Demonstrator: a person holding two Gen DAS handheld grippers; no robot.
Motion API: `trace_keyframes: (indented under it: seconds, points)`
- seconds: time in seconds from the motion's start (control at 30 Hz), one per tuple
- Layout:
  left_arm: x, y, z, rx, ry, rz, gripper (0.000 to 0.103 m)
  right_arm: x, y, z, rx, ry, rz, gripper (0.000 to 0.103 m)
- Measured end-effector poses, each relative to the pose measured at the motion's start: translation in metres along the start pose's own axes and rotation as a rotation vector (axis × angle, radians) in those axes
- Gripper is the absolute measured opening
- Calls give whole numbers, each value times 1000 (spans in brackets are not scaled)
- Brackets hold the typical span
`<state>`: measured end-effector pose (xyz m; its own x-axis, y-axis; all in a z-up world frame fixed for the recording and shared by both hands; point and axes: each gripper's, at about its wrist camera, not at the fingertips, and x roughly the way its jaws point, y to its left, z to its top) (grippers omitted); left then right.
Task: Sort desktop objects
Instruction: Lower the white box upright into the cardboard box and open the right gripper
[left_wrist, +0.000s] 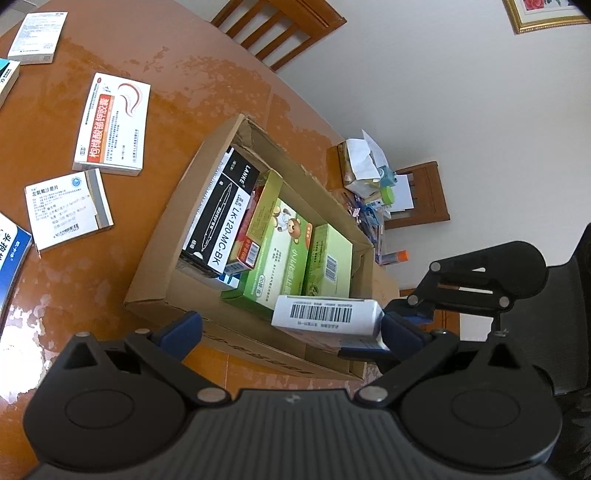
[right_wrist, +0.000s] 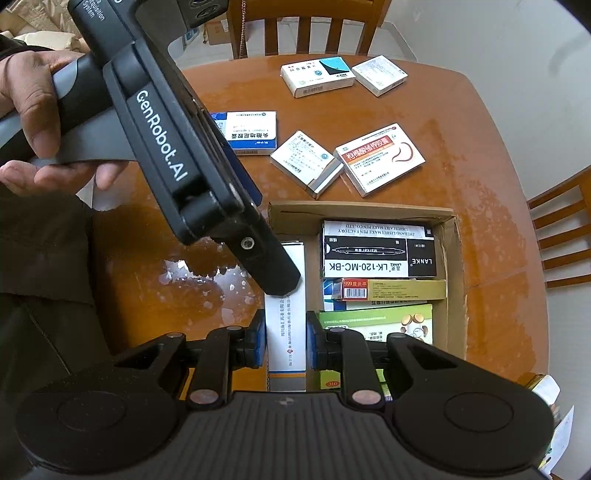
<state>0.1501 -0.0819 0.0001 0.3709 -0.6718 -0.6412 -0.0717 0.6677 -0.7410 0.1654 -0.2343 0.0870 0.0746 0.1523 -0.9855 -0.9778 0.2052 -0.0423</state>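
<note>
My right gripper points straight down and is shut on a narrow white medicine box with a blue and orange band. That white box hangs over the near corner of an open cardboard box, showing its barcode side. Inside the cardboard box lie a black LANKE marker box, a red-and-yellow box and green boxes. My left gripper is open, its fingers wide apart by the held box. One left fingertip overlaps the white box's top.
Loose medicine boxes lie on the brown table: a red-and-white one, white ones and blue-and-white ones. A tissue box and stationery clutter sit at the table edge. Wooden chairs stand around. A hand holds the left gripper.
</note>
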Motion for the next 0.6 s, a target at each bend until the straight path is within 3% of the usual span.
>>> trace_keyframes:
  seconds: [0.17,0.3,0.43,0.6]
  points:
    - [-2,3,0,-18,-8,-13,102,3,-2,0,8,0,-6,25]
    - [-25,13,1,-71,-89,-74,102,8,-11,-1,43,-11,-19,25]
    - [-46,27,-3,-115,-150,-53,102,23,-18,1,51,-8,-13,25]
    - [-52,44,-10,-166,-160,-39,102,49,-25,9,53,15,7,25]
